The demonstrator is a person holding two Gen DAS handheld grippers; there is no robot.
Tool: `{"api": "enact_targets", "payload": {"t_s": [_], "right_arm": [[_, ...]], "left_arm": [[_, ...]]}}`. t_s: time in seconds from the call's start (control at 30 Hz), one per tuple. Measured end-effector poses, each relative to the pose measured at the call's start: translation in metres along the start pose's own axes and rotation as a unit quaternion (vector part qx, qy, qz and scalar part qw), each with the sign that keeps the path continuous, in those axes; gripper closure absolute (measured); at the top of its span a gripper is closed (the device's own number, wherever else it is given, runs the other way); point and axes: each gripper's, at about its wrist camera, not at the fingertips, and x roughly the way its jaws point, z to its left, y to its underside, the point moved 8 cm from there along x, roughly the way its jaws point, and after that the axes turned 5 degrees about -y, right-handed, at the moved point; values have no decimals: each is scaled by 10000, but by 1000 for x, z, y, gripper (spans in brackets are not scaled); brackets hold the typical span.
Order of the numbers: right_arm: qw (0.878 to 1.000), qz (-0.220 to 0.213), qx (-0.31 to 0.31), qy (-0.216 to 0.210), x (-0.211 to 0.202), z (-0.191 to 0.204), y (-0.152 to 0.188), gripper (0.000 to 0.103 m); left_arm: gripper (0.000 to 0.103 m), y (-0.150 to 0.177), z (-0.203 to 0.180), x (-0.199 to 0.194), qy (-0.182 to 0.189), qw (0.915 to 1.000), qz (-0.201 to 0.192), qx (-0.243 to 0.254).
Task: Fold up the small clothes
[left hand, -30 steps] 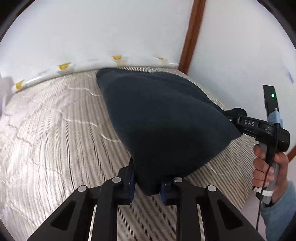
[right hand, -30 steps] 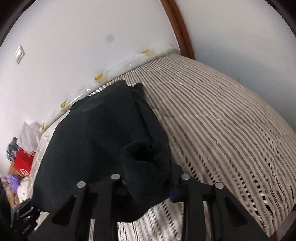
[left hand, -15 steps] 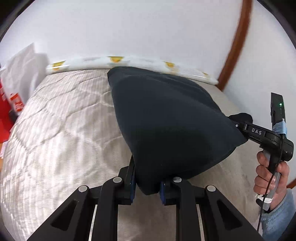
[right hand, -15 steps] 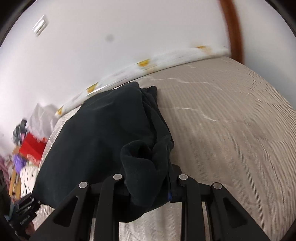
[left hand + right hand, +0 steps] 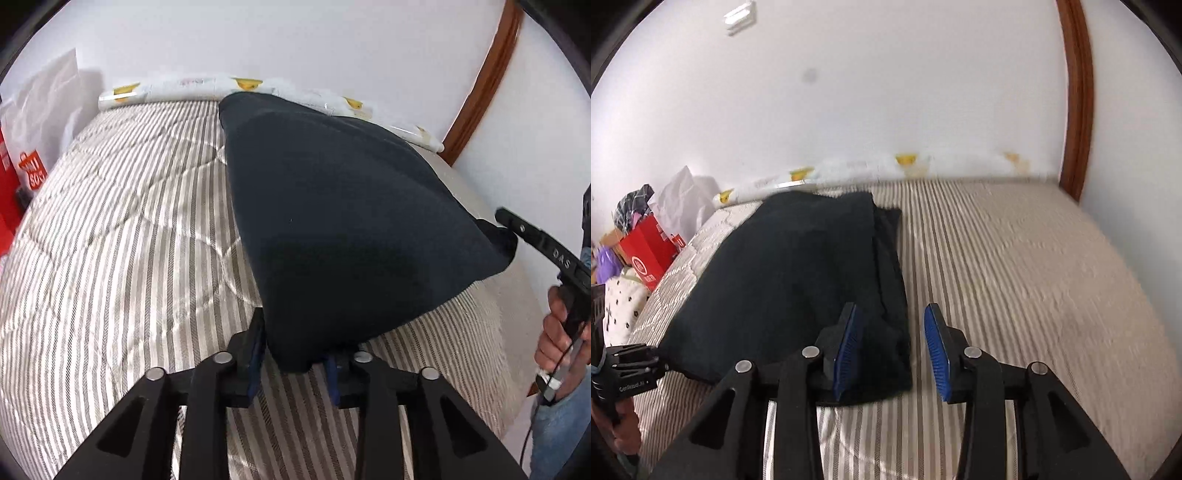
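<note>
A dark navy garment [image 5: 343, 221] lies on the striped bed. In the left wrist view my left gripper [image 5: 293, 360] is shut on its near corner, which stands raised off the bed. The right gripper shows at the right of that view [image 5: 506, 221], beside the garment's right corner. In the right wrist view my right gripper [image 5: 892, 349] is open, its blue pads [image 5: 846, 350] spread apart. The garment [image 5: 798, 277] lies flat below and to the left of it, with nothing between the pads. The left gripper's body [image 5: 624, 373] shows at the lower left.
The striped quilted bed cover [image 5: 1015, 277] spreads to the right. A white roll with yellow prints [image 5: 177, 90] lies along the wall. A red bag [image 5: 646, 254] and other items stand left of the bed. A wooden door frame [image 5: 1075, 96] is at the right.
My right gripper has opened and let go of the garment corner, which dropped flat onto the bed. My left gripper still holds its corner. Both views have swung round.
</note>
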Motion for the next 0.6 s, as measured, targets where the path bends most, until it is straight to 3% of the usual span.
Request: {"api": "enact_targets", "payload": {"t_s": [0.17,0.3,0.4,0.5,0.6], "right_arm": [[9990,363,-95,-235,31,8,-1,66],[9976,661,-120,-134,52,4,7,69],[9976,666,-110,-144,54,0,10,89],[9978,598,-33,-267,51,-4,10,94],[9987,236,164,-413,31,-16,4,96]], "left_arm": [[62,6,8,-23,39,9999,-146,-71],[55,1,17,-45,-74,9990,-438,-44],[49,-15,21,-54,-170,9974,-692,-51],[49,-34,20,-43,-334,9975,-629,-49],[49,-39,20,-20,-377,9986,-345,-108]]}}
